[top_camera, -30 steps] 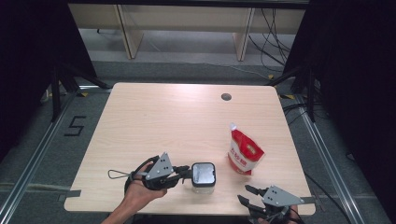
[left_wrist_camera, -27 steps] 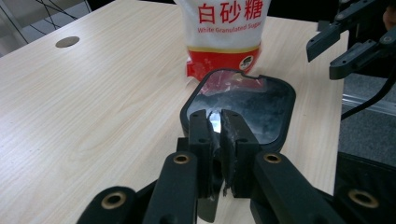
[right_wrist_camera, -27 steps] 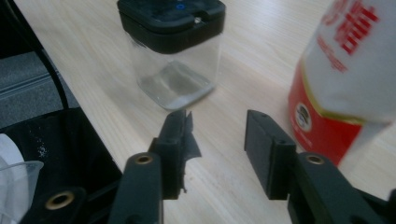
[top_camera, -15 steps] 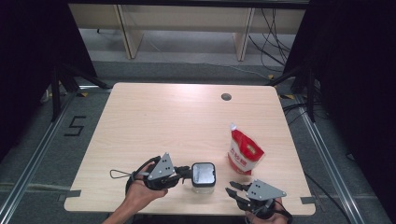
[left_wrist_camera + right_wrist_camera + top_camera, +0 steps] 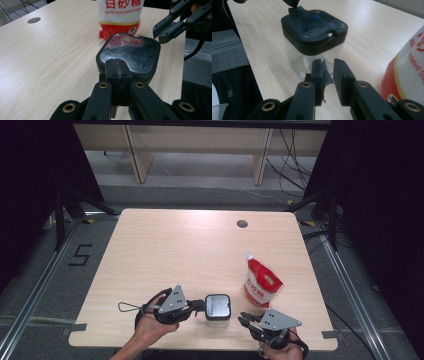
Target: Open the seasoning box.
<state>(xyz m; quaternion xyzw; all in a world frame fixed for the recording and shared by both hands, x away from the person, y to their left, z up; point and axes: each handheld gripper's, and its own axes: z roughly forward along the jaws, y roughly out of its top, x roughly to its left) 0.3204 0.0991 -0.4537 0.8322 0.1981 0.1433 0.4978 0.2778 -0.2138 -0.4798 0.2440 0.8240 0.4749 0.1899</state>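
Near the front edge of a pale wooden table (image 5: pixel 165 245), the left gripper (image 5: pixel 199 306) has its jaws pressed together, tips meeting the black lid's rim on a clear square jar (image 5: pixel 218 310); whether they pinch part of the lid cannot be told. The jar stands upright between the two grippers, its lid on. To its right, the right gripper (image 5: pixel 243 319) points at the jar, its jaws having just been closing to a narrow gap with nothing between them. Behind it stands a red-and-white sugar bag (image 5: pixel 261 283), near the jar.
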